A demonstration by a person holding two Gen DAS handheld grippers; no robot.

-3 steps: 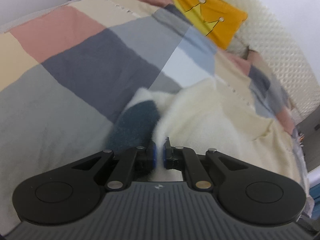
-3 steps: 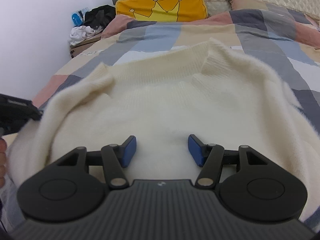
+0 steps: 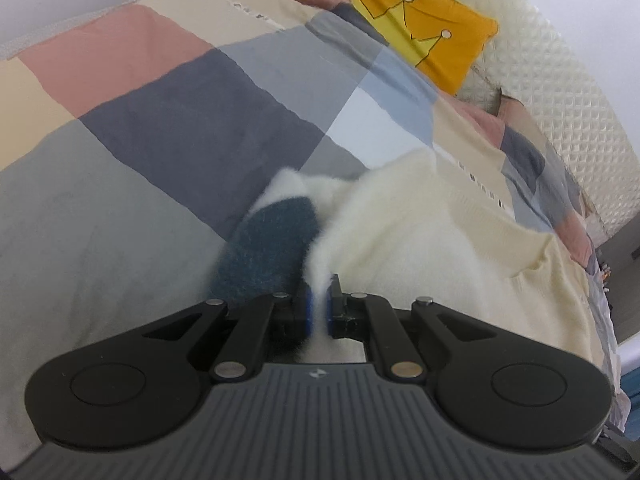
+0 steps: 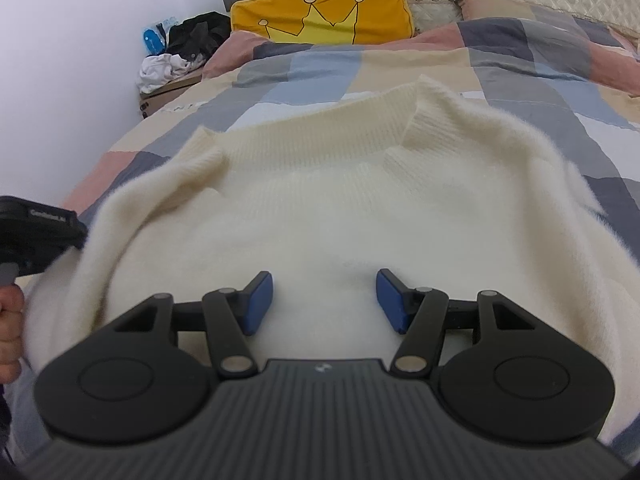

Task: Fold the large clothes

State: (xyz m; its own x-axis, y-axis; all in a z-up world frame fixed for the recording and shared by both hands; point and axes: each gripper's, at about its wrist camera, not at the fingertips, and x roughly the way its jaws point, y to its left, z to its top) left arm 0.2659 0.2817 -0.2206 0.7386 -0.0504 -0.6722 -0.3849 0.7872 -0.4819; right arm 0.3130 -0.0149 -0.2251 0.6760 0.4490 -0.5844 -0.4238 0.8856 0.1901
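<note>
A fluffy cream sweater (image 4: 340, 208) lies spread on the patchwork quilt, its ribbed collar (image 4: 320, 120) toward the pillows. In the left wrist view the sweater (image 3: 420, 232) has a dark teal patch (image 3: 268, 248) by its left edge. My left gripper (image 3: 319, 312) is shut on the cream fabric at that edge, which shows between the blue pads. It appears as a black body at the left of the right wrist view (image 4: 36, 236). My right gripper (image 4: 324, 300) is open and empty, low over the sweater's middle.
The quilt (image 3: 160, 140) covers the bed. A yellow crown pillow (image 4: 324, 12) leans on a cream quilted headboard (image 3: 560, 92). A cardboard box with piled clothes (image 4: 172, 64) stands at the bed's far left, by the wall.
</note>
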